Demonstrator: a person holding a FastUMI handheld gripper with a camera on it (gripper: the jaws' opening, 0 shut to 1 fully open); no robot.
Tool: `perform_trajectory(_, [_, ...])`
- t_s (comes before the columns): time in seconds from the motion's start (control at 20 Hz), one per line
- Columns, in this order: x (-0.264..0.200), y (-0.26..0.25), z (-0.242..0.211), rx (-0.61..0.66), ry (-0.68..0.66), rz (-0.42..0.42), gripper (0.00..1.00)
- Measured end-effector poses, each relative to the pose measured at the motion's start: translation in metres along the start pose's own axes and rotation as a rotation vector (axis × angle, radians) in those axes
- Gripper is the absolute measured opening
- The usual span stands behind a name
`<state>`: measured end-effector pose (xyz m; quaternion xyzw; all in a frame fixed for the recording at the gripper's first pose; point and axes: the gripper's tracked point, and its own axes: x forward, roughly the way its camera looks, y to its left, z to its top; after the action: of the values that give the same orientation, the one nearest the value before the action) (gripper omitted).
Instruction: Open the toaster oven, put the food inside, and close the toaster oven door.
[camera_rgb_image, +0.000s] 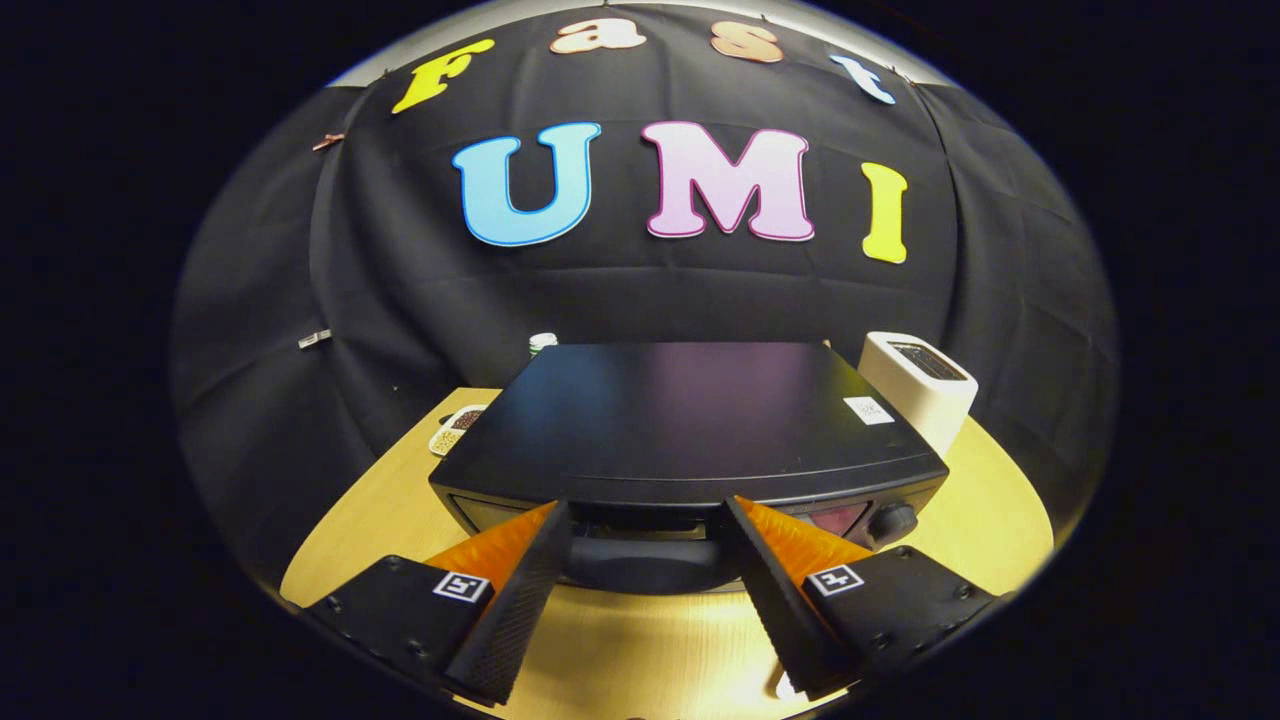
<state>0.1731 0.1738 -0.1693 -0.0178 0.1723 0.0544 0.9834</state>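
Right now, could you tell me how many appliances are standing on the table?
2. The toaster oven sits just ahead of the open tongs, its door handle between the fingertips. The white toaster stands behind its right corner. Others may be hidden behind the oven.

Black toaster oven (690, 420): door front mostly hidden behind hand-held gripper (648, 520), its fingers spread wide at the dark door handle (645, 562); contact unclear. Small green-capped container (542, 342) half hidden behind oven.
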Motion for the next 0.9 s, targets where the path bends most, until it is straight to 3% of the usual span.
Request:
perform_trajectory(0.45, [-0.032,0.003,-0.026,-0.013,0.017,0.022,0.99])
perform_trajectory(0.9, [-0.076,0.003,-0.102,-0.023,0.122,0.033,1.0])
